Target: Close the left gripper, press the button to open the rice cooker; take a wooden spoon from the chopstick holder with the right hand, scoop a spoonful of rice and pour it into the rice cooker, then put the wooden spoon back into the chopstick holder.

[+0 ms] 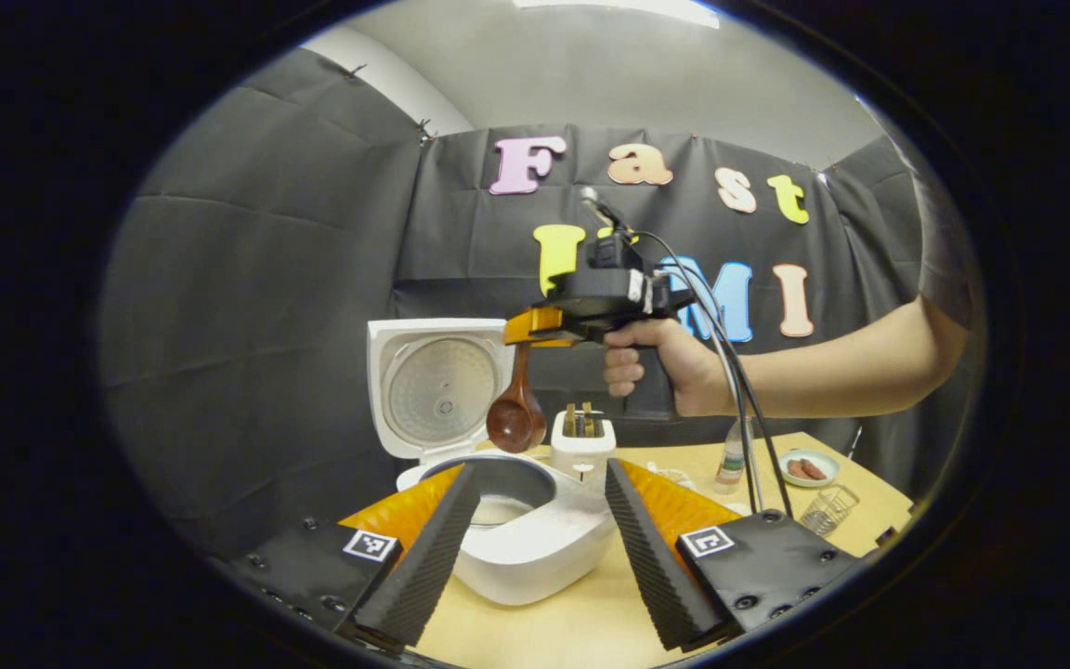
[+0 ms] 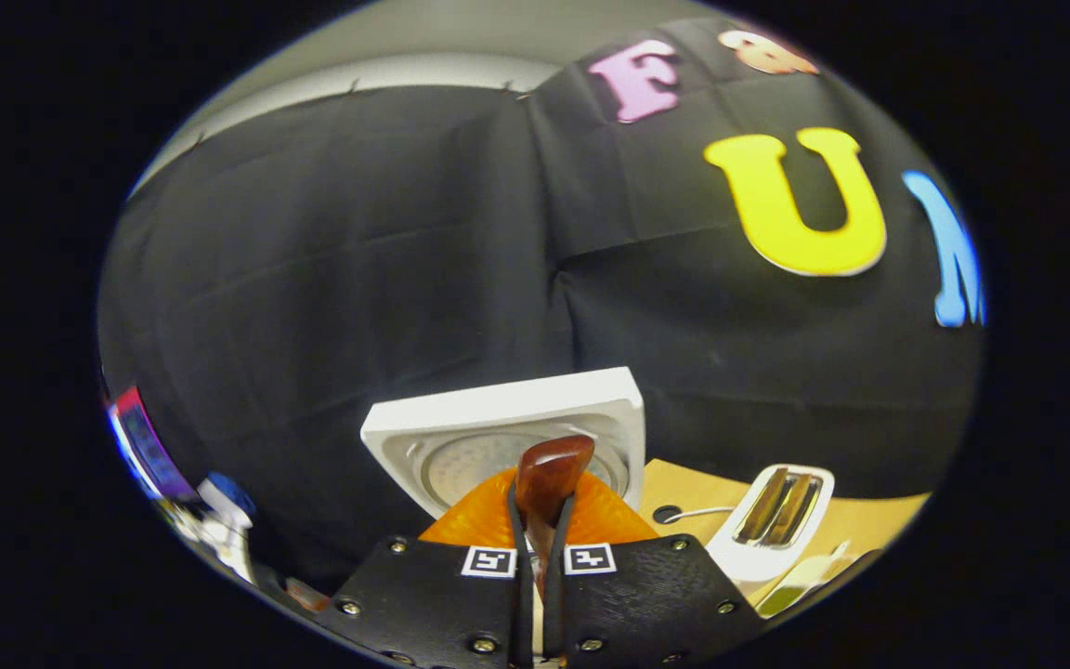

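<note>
**Wood spoon gripped by right gripper, hanging over open cooker**

Dark reddish-brown wooden spoon [image 1: 515, 409] sits at centre of the left gripper view: handle up, bowl down, hanging just above the rim of the white rice cooker [image 1: 535, 544]. Its handle is clamped in the right gripper [image 1: 535, 327], which a person's hand [image 1: 660, 367] holds by the pistol grip, forearm running in from the right edge. In the right gripper view the fingers are nearly together at bottom centre, pressing on the spoon handle [image 2: 549, 483]; the handle end sticks up past them.

Cooker lid [image 1: 437, 386] is up, roughly vertical, its ribbed metal inner plate facing the camera, left of centre. Dark inner pot [image 1: 507, 483] is exposed below it; something pale lies in the bottom, can't tell what. In the right gripper view the lid [image 2: 507, 423] sits just behind the spoon handle.

Left gripper [image 1: 535, 520]: fingers spread wide at bottom of its own view, holding nothing, the cooker body between them.

White two-slot toaster [image 1: 581, 441] stands just right of the cooker on the light wooden table [image 1: 554, 632], also lower right in the right gripper view [image 2: 772, 525]. Toward the right of the left gripper view: a small clear bottle [image 1: 732, 460], a small plate with reddish pieces [image 1: 808, 467], a small wire basket [image 1: 829, 508].
</note>
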Tool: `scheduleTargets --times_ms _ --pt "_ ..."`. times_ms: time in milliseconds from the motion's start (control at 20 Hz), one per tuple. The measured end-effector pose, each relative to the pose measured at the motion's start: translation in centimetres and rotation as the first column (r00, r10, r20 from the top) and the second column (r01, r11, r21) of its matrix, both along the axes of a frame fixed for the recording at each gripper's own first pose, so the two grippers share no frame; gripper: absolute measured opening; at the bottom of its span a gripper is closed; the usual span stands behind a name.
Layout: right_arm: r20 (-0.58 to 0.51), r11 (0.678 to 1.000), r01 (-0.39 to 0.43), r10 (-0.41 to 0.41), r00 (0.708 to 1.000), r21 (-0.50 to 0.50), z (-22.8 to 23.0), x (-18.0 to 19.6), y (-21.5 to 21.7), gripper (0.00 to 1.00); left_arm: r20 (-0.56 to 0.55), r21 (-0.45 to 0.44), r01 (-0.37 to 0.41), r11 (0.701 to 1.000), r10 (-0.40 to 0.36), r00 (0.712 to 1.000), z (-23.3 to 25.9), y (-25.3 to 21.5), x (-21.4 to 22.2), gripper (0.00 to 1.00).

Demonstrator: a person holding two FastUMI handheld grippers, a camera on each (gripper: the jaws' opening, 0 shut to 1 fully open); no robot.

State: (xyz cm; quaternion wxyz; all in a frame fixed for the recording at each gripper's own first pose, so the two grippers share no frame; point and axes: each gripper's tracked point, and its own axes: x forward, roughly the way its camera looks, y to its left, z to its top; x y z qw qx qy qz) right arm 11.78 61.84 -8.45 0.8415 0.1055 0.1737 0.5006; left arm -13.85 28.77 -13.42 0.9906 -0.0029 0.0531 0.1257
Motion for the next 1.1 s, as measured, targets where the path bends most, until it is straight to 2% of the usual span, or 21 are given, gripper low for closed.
scheduleTargets --times_ms 150,350,500,800,1100 --pt "-0.148 0.993 0.072 -0.059 0.987 0.088 1.0 2.0 -3.9 0.04 0.005 0.003 0.03 1.0 -0.03 1.0 0.8 -0.9 1.1 0.95" --pt "-0.263 0.968 0.168 -0.116 0.958 0.186 2.9 3.3 -9.7 0.04 0.003 0.007 0.08 0.997 -0.08 0.997 1.0 -2.6 2.6 0.93" --pt "-0.296 0.948 0.234 -0.165 0.941 0.214 3.6 3.7 -13.6 0.05 0.006 -0.002 0.119 0.993 -0.119 0.993 1.4 -4.1 3.9 0.95" --pt "-0.303 0.917 0.334 -0.262 0.916 0.216 3.2 4.2 -22.6 0.05 0.015 0.011 0.187 0.982 -0.187 0.982 2.5 -7.5 6.2 0.93" --pt "-0.33 0.877 0.443 -0.368 0.869 0.187 1.4 4.2 -32.2 0.05 0.017 0.017 0.226 0.974 -0.226 0.974 2.9 -10.3 7.9 0.93"
